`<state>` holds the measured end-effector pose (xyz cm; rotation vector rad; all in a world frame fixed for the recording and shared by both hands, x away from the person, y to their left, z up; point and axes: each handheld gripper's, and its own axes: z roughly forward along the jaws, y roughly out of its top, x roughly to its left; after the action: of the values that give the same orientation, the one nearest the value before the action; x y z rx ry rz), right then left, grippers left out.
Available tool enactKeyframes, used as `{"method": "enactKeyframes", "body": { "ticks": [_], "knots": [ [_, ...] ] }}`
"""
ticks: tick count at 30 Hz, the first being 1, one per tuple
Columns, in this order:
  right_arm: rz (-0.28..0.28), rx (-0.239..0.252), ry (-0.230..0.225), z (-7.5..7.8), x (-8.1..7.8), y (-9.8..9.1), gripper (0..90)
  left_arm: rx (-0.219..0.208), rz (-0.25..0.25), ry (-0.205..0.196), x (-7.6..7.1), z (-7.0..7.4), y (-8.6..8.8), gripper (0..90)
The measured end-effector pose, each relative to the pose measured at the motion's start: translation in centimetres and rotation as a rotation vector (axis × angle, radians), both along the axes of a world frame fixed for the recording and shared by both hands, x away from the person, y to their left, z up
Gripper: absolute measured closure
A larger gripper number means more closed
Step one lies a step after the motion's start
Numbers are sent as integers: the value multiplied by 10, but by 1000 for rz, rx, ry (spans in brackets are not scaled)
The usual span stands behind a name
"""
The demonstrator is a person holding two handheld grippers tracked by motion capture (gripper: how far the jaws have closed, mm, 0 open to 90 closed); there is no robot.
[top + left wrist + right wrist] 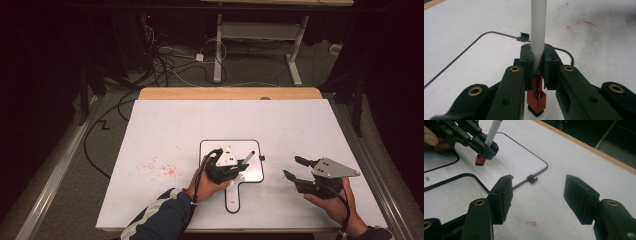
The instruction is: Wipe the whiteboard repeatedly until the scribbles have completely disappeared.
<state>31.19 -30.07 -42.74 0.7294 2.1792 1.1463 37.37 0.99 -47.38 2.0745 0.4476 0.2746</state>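
My left gripper [537,72] is black with brass-coloured rivets; between its jaws sits a marker [538,37], pale grey barrel, red end, black tip. Beneath it, the small whiteboard [212,150] is white, black-edged. My right gripper [537,195] is black. Red specks [159,167], possibly ink, mark the white table [165,125] left of my left gripper.

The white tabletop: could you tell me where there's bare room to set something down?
Free: the far strip of the tabletop and the gap between whiteboard and right gripper. Crowded: the whiteboard, where the left gripper holds a marker; red smudges lie left.
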Motion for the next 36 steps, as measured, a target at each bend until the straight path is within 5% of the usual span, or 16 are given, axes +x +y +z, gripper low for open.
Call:
{"method": "enactKeyframes", "body": {
  "ticks": [15,24,28,36],
  "knots": [
    [-5,9,-1,1,1,-4,411,52,-114,-6,-2,6,-66,788],
    [11,35,11,3,-2,-4,421,1,-103,-8,-5,12,-61,788],
    [79,131,70,7,-5,4,427,-21,-94,-34,-12,18,-52,787],
    [140,258,92,17,-5,29,476,-69,-109,-60,-25,22,-48,786]
  ]
}}
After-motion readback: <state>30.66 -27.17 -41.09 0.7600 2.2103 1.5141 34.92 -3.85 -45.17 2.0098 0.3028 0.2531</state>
